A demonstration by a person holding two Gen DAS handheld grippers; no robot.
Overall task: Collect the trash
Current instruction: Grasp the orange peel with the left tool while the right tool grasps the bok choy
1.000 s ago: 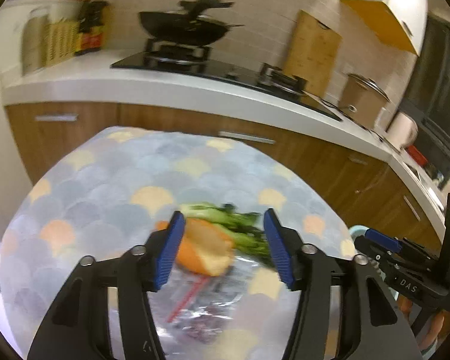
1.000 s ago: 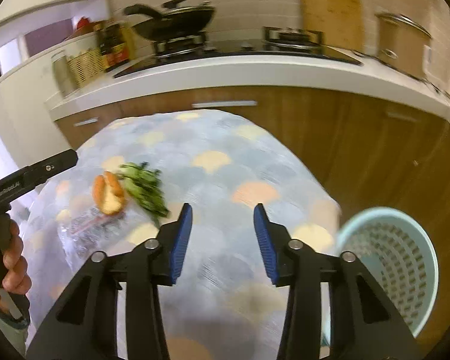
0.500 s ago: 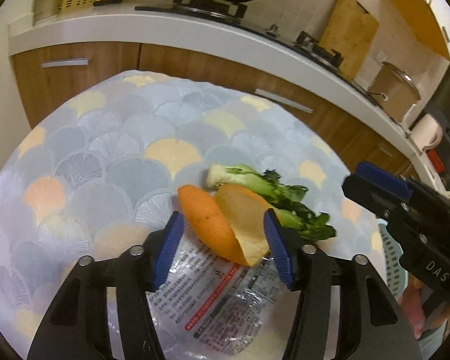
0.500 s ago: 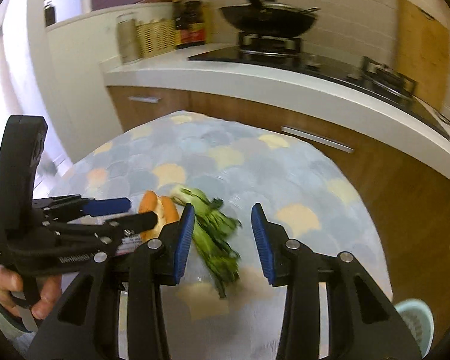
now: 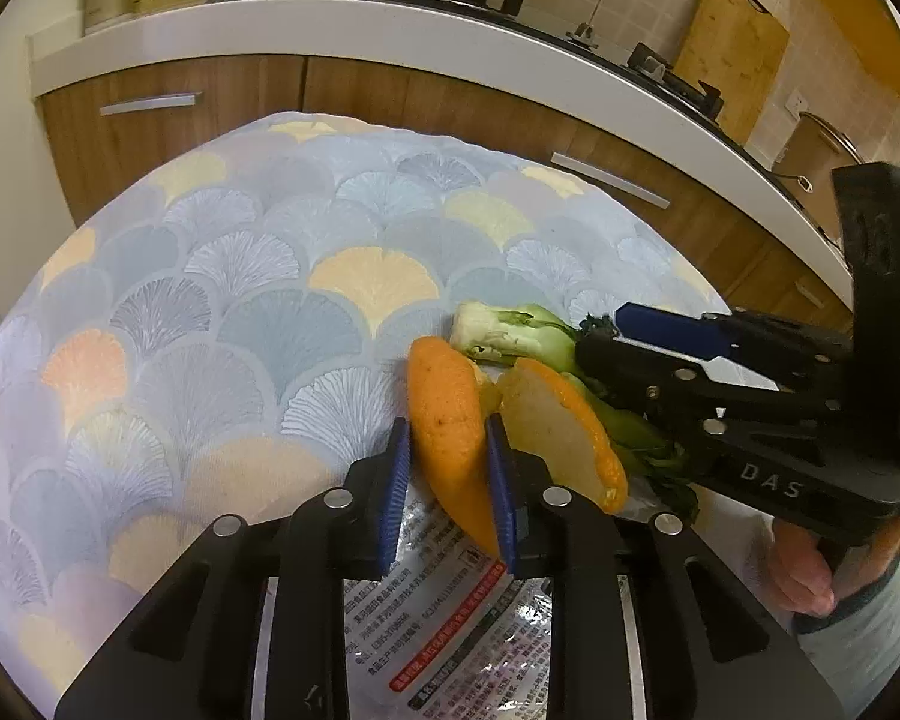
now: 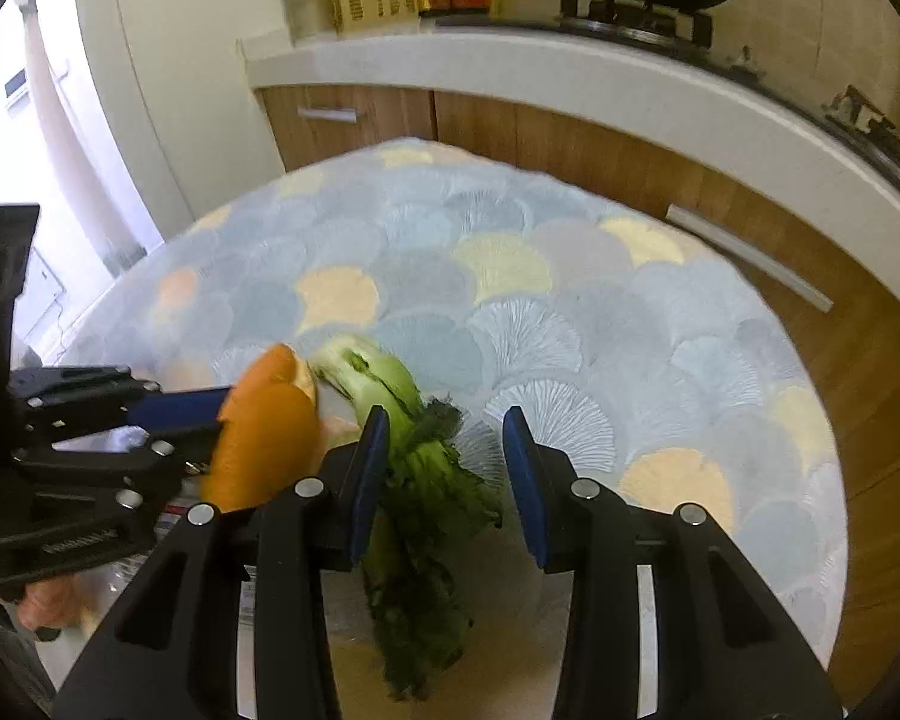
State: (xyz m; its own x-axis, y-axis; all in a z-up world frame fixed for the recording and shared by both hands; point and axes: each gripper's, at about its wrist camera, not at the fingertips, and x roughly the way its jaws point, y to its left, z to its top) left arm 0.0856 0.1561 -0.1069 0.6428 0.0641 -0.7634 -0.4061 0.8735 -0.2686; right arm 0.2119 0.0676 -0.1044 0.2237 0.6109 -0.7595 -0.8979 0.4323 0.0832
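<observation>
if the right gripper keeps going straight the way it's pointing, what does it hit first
Most likely the leafy green vegetable: it lies between the open fingers of the right gripper, nearer the left finger, running toward the camera. Beneath it is the patterned tablecloth. How far the pads stand above the leaves is unclear.

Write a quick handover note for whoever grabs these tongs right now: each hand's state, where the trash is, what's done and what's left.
Left tongs: just been closing, pads now on the orange peel.
Right tongs: open, straddling the leafy greens, not gripping.
Both scraps and a printed foil wrapper lie on the patterned tablecloth. No bin visible in either view.
Done: peel gripped.
Left: grip the greens, bin both, then collect the wrapper.
</observation>
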